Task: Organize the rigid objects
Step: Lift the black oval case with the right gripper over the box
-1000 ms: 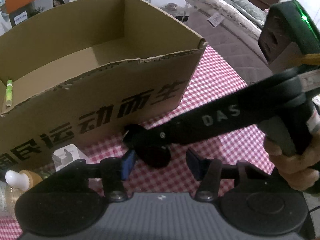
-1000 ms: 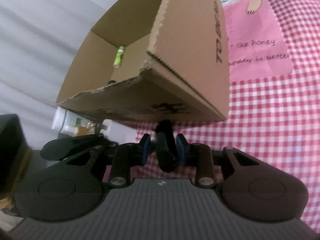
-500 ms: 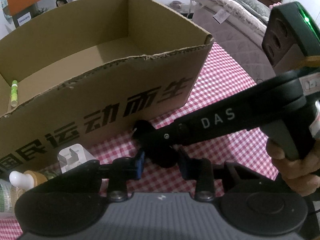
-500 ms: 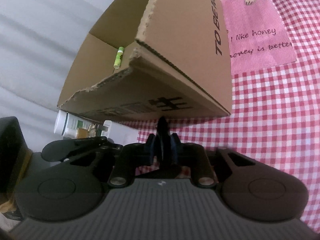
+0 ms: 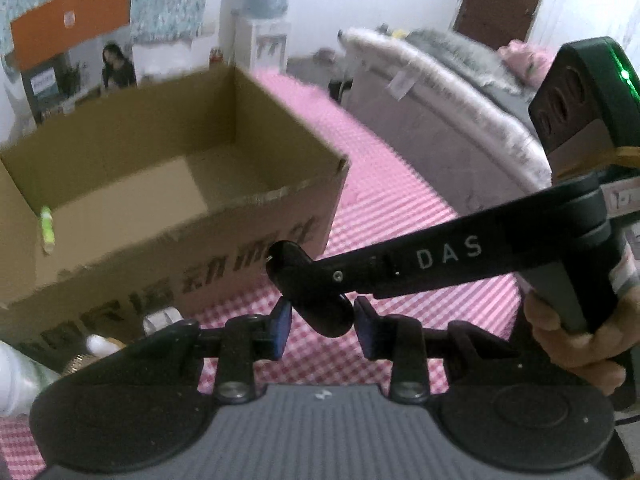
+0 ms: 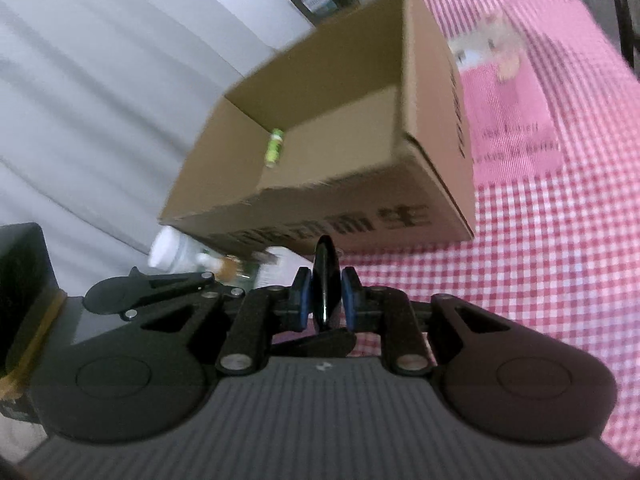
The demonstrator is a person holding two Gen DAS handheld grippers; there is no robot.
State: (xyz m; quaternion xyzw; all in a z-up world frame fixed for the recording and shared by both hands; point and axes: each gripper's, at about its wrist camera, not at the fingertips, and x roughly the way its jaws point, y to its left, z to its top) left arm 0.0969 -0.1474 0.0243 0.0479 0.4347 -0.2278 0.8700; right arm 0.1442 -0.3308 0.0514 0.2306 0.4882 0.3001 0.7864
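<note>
Right claw pinches a flat black object edge-on, likely for dropping into the cardboard box at 12 o'clock; left claw spread around it.

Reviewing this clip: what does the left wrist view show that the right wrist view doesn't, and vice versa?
Left wrist only: the person's right hand gripping a handle, a bed, a water dispenser. Right wrist only: a white curtain and a bear patch on the tablecloth. Both: the cardboard box, the green tube inside it, and the black object held in the right tool.
</note>
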